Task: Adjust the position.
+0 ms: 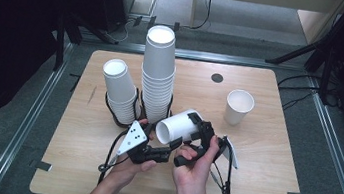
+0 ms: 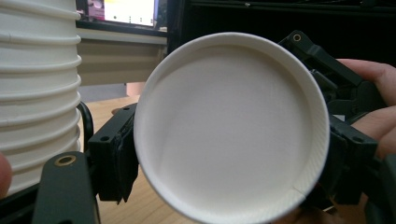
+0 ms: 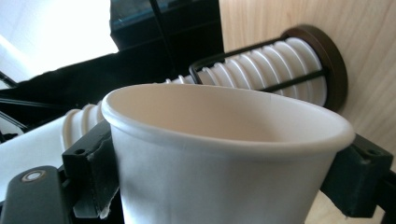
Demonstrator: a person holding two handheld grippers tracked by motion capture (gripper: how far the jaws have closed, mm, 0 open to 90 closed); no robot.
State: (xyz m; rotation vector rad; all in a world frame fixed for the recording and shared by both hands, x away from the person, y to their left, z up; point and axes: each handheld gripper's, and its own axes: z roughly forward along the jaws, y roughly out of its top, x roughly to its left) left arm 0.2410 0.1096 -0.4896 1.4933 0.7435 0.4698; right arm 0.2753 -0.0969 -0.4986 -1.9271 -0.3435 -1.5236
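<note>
A white paper cup (image 1: 176, 125) lies on its side in the air over the front middle of the table. My right gripper (image 1: 200, 126) is shut on it near the rim, which is squeezed slightly oval between the two pads (image 3: 91, 170). The cup's mouth (image 3: 219, 116) faces away from the right gripper's camera. My left gripper (image 1: 171, 147) sits at the cup's flat base (image 2: 229, 126). Its jaws stand on either side of the base, and I see no squeeze from them. A hand holds each gripper.
Two stacks of upside-down cups stand in wire holders at the back left, a tall one (image 1: 158, 70) and a shorter one (image 1: 119, 90). A single upright cup (image 1: 238, 106) stands at the right. The wooden table (image 1: 261, 169) has a small black disc (image 1: 217, 78).
</note>
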